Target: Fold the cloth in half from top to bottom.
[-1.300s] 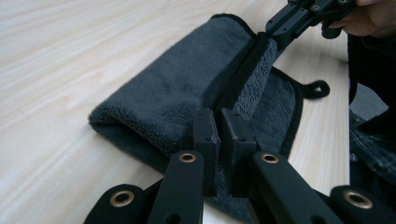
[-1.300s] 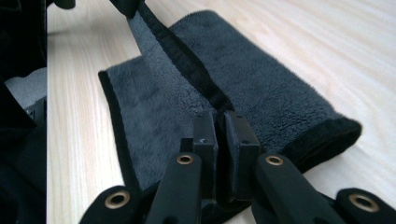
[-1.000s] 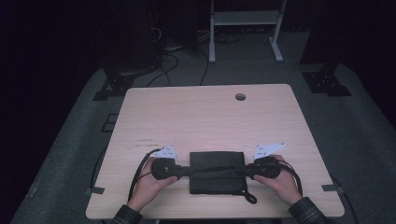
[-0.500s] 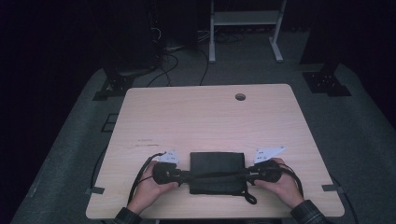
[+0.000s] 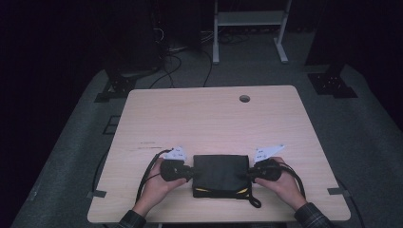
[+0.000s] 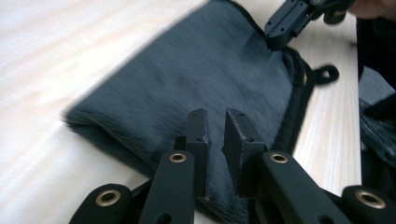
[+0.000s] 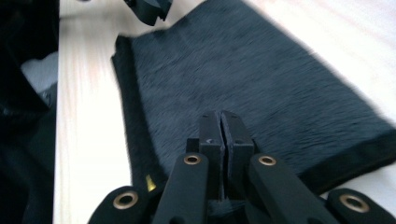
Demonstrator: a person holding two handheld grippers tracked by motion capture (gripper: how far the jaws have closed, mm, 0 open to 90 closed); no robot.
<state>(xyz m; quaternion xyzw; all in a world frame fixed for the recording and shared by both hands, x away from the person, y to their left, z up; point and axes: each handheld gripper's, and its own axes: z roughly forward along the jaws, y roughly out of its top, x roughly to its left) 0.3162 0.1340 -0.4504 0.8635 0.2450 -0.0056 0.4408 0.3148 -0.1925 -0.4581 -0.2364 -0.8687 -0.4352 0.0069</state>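
A dark, fuzzy folded cloth with yellow trim and a small black loop lies flat near the table's front edge. My left gripper sits at its left edge, held by a hand. In the left gripper view the jaws stand a narrow gap apart over the cloth, with nothing pinched. My right gripper is at the cloth's right edge. Its jaws are pressed together over the cloth. Each gripper view shows the other gripper at the cloth's far edge: right gripper, left gripper.
The light wooden table has a round cable hole at the back right. Black cables trail from both grippers toward the front edge. Beyond the table, grey floor holds a white metal frame and loose cables.
The left gripper has edged slightly right toward the cloth's edge. The cloth and the right gripper have barely moved.
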